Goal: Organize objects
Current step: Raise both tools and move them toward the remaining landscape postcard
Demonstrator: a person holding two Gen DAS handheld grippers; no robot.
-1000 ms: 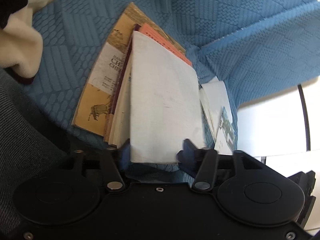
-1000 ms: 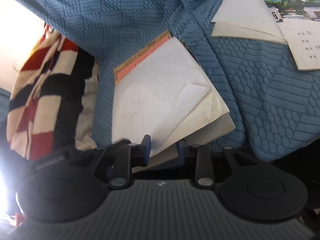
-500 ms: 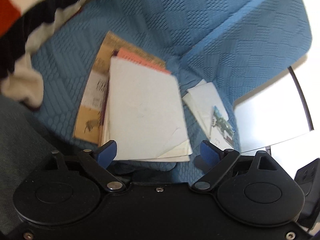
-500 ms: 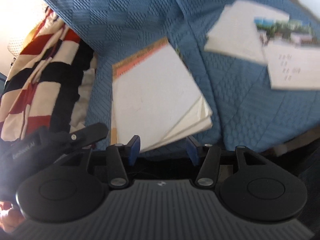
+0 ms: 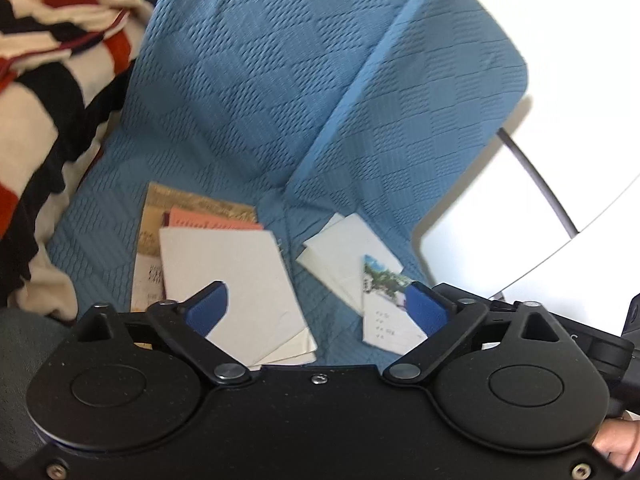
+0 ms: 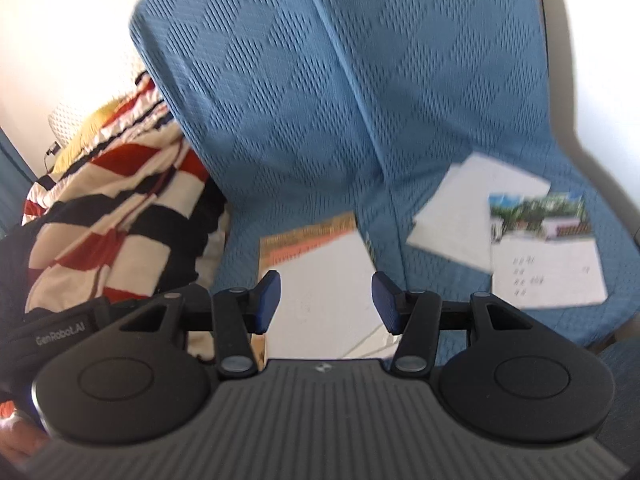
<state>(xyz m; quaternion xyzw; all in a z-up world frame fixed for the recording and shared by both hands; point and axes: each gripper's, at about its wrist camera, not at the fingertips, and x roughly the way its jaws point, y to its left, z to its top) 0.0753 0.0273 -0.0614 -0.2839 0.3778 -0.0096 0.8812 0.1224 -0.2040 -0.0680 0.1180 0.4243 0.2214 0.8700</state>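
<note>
A stack of books (image 5: pixel 224 272) lies on the blue sofa seat (image 5: pixel 248 100), a white cover on top with an orange and a tan book beneath. My left gripper (image 5: pixel 316 308) hovers above its near edge, its jaws opening wide with nothing between them. In the right wrist view the same stack of books (image 6: pixel 320 280) shows below my right gripper (image 6: pixel 326 300), which is open and holds nothing. A second pile of white sheets (image 5: pixel 344 248) with a photo booklet (image 6: pixel 544 256) on it lies to the right on the seat.
A red, black and cream striped blanket (image 5: pixel 48 80) is heaped at the left of the seat; the same striped blanket (image 6: pixel 112 216) shows in the right wrist view. A white surface with a dark cable (image 5: pixel 536 176) borders the sofa arm at the right.
Both grippers have let go of the book stack, opened and risen away from it. The stack now lies flat on the seat, farther below both cameras.
</note>
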